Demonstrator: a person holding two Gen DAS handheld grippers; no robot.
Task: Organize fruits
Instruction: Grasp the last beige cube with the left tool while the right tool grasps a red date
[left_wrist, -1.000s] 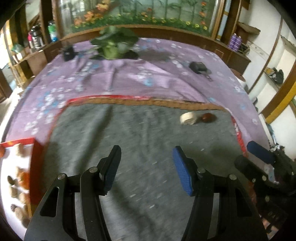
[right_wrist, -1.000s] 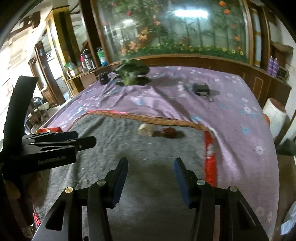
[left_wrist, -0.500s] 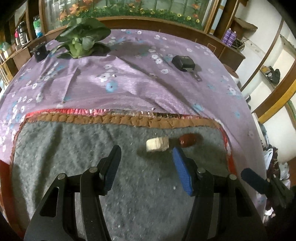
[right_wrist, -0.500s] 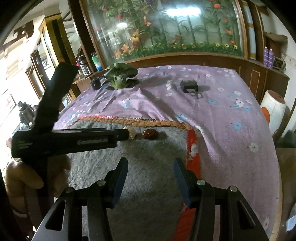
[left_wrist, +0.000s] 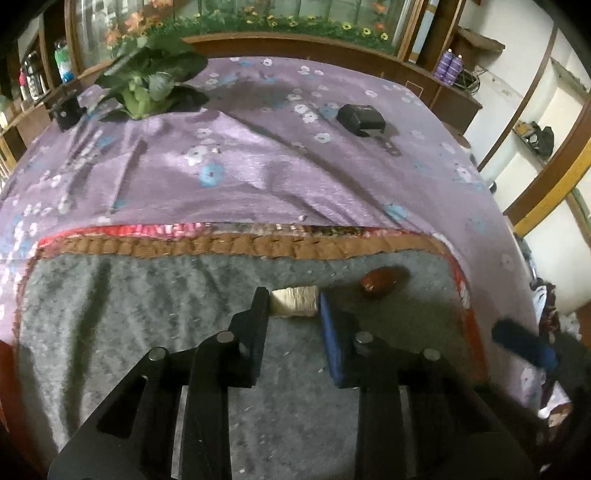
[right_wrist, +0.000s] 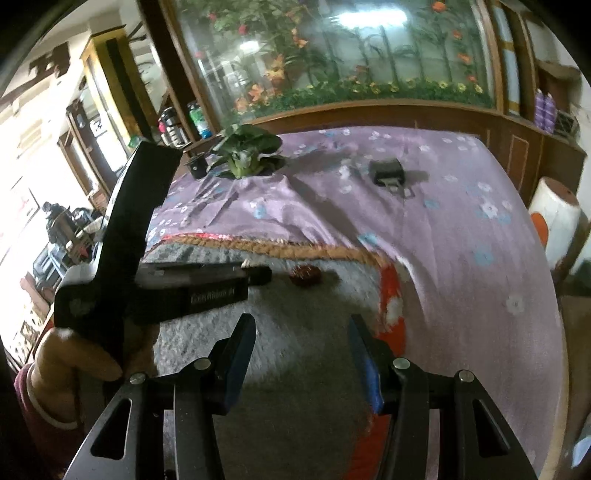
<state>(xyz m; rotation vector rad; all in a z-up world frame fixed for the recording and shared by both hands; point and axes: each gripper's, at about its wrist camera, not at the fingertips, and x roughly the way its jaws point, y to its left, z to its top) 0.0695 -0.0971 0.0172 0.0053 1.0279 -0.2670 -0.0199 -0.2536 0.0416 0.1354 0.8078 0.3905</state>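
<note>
Grey felt mat (left_wrist: 147, 332) with an orange braided border covers the near part of the worktop, lying over a purple cloth printed with white and blue flowers (left_wrist: 258, 166). On the mat, near its far right corner, sits a pale cream block-shaped piece of fruit (left_wrist: 294, 301). The left claw (left_wrist: 293, 306) has just been closing, and the pale piece is between its fingers: the black finger meets its left side and the blue-padded finger (left_wrist: 328, 325) meets its right side, so the claw is clenched on it. Just to the right, apart from the pale piece, a dark red oval fruit (left_wrist: 378, 282) lies on the mat.

From the right wrist view, the right claw (right_wrist: 301, 354) hangs above the mat's near right part with its fingers spread apart and nothing between them. The left claw's black body crosses the left of that view, held by a person's hand (right_wrist: 74, 365) in a dark red sleeve; the pale piece is almost hidden behind its tip, and the red fruit (right_wrist: 304, 275) shows just beyond.

Farther back on the purple cloth rest a green leafy vegetable (left_wrist: 151, 85), a small black cylinder (left_wrist: 66, 110) to its left, and a black boxy device (left_wrist: 362, 118) toward the right.
</note>
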